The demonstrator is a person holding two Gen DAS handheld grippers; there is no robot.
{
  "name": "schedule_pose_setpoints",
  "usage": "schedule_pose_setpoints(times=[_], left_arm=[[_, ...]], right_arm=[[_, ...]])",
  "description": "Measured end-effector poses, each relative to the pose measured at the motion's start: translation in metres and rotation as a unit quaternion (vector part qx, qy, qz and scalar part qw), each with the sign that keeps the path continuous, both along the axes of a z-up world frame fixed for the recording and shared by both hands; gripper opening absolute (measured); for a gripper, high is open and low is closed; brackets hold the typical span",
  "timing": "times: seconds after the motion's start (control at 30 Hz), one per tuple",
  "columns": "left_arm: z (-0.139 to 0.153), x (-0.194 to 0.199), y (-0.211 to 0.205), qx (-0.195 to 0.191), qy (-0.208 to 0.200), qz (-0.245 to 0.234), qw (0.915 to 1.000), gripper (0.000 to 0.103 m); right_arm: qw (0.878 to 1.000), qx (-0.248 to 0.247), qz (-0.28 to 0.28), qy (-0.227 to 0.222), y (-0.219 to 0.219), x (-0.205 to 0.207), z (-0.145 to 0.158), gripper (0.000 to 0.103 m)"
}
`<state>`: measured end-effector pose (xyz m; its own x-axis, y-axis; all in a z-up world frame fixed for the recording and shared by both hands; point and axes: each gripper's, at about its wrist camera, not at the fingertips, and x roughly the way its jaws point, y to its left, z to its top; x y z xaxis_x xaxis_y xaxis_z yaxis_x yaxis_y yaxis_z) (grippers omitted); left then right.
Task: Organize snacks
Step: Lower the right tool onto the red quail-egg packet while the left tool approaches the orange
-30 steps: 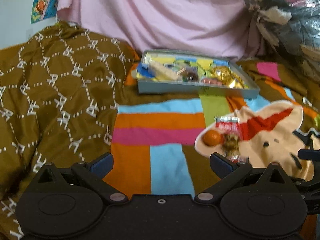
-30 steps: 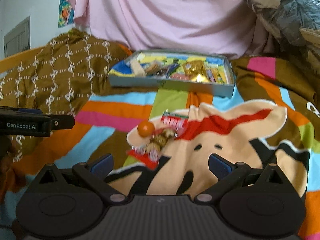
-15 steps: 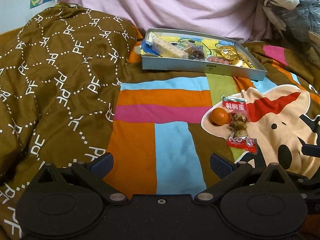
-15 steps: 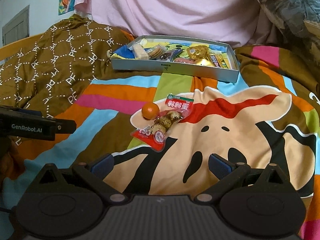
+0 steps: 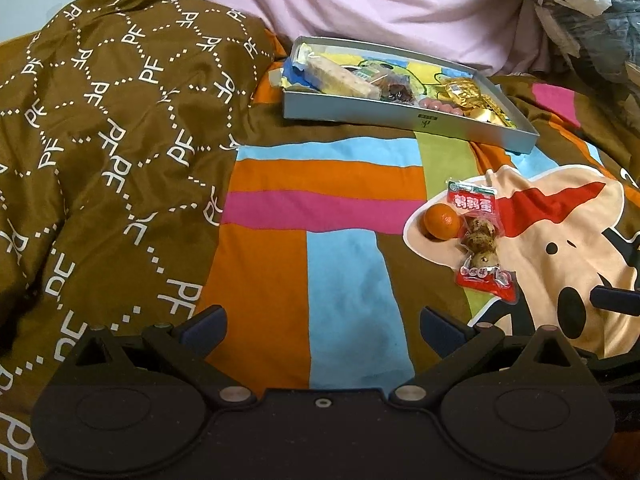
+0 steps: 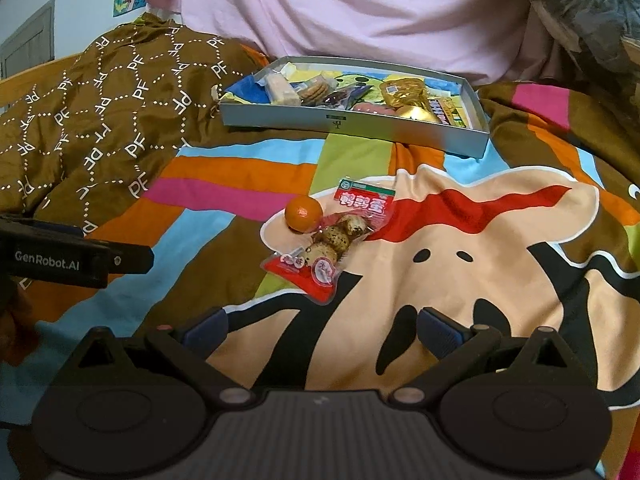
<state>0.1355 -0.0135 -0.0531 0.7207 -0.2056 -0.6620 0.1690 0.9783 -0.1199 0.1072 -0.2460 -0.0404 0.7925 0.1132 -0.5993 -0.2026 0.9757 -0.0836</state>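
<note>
Right wrist view alone shows biscuits (image 6: 313, 89) in tray (image 6: 360, 128), left gripper (image 6: 120, 260) beside.

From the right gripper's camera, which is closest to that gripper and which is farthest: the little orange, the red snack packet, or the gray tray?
Going by the right wrist view, from the right gripper:
1. Red snack packet, just ahead, its near end closest.
2. Little orange, a bit beyond, touching the packet's left side.
3. Gray tray, farthest, at the back by the pink cloth.

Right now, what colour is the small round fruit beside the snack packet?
Orange. The fruit shows best in the right wrist view, touching the red packet.
</note>
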Motion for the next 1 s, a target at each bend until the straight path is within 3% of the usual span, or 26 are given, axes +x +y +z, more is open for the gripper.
schedule_pose_setpoints(times=[0.53,0.8,1.0], left_arm=[[0.003,0.007,0.007,-0.009,-0.018,0.03,0.9993,0.102],[0.003,0.022,0.004,-0.017,-0.035,0.012,0.9992,0.102],[0.004,0.041,0.0,-0.003,-0.043,0.003,0.9991,0.102]], right_arm=[[1.0,0.001,0.006,0.002,0.004,0.019,-0.002,0.103],[1.0,0.014,0.01,0.008,0.003,0.049,-0.006,0.103],[1.0,0.022,-0.003,0.021,0.004,0.081,-0.009,0.103]])
